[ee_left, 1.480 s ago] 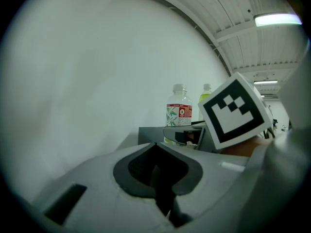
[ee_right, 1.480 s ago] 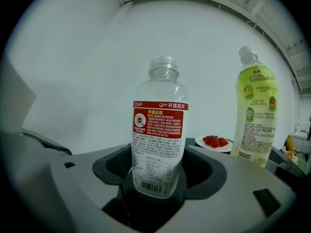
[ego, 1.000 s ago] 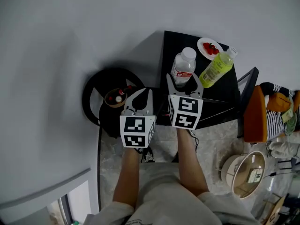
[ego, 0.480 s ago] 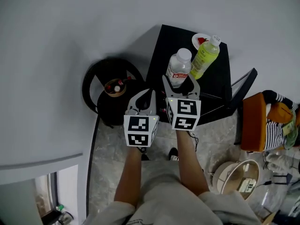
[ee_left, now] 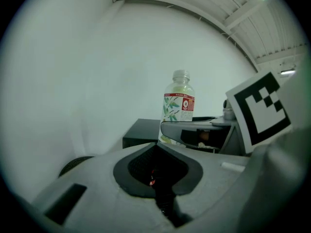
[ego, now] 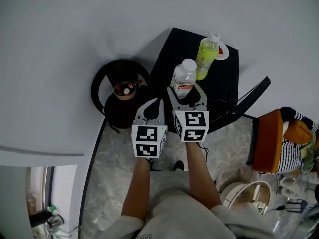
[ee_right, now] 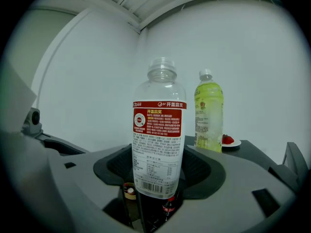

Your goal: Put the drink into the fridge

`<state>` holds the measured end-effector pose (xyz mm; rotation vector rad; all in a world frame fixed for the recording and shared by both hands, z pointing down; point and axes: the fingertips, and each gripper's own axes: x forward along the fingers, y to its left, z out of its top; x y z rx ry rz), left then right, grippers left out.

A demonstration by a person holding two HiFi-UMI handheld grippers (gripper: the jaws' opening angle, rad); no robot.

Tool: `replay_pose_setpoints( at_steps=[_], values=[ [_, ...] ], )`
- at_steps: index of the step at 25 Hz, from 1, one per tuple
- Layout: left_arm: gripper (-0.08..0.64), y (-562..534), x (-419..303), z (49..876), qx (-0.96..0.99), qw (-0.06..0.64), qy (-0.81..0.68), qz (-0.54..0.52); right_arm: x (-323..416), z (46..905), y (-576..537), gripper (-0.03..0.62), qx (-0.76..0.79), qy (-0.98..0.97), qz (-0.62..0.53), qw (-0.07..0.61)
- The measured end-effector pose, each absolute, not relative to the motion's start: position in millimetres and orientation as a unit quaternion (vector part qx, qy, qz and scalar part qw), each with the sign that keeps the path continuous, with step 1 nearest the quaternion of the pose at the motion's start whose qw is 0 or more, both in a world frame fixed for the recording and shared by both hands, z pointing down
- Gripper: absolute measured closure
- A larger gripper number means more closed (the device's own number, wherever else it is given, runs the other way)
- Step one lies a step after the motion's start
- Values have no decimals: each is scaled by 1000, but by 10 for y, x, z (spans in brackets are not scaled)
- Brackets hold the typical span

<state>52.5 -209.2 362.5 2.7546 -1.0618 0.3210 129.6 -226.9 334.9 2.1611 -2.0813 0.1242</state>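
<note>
Over the last second the clear drink bottle [ego: 183, 77] has parted from the green bottle [ego: 207, 48]. A second ago the two stood almost side by side. Now the green one is left by the plate [ego: 225, 52] at the far right corner of the black table [ego: 222, 86], and the drink bottle is at the table's near left edge, close in front of the person.

The right gripper [ego: 184, 90] has its jaws closed on the lower body of the drink bottle, one on each side, below the red-and-white label, and holds it upright. In the right gripper view small things show in the gap under the bottle's base. So I judge that it is lifted clear of the table, not merely slid.

The left gripper [ego: 158, 103] hangs just beside the right one, its jaws together with nothing between them. It is nearer the bowl [ego: 124, 89] of small bottles on the round black stand.

For the task, this means the pick-up looks done and the carry is beginning. No fridge can be made out with certainty in these views, so the turn toward it and the opening of its door are yet to come. The idle left gripper seems the natural one for the door.
</note>
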Motion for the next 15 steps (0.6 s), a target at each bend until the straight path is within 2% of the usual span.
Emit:
replay_pose_setpoints(
  at_steps=[7, 15],
  values=[
    [552, -1568, 611, 4096, 907, 128, -389, 99, 1328, 3561, -1904, 293, 678, -730, 26, 82],
    [551, -1357, 574, 4613, 902, 123, -393, 132, 1232, 4370, -1757, 293, 641, -760, 42, 97]
  ],
)
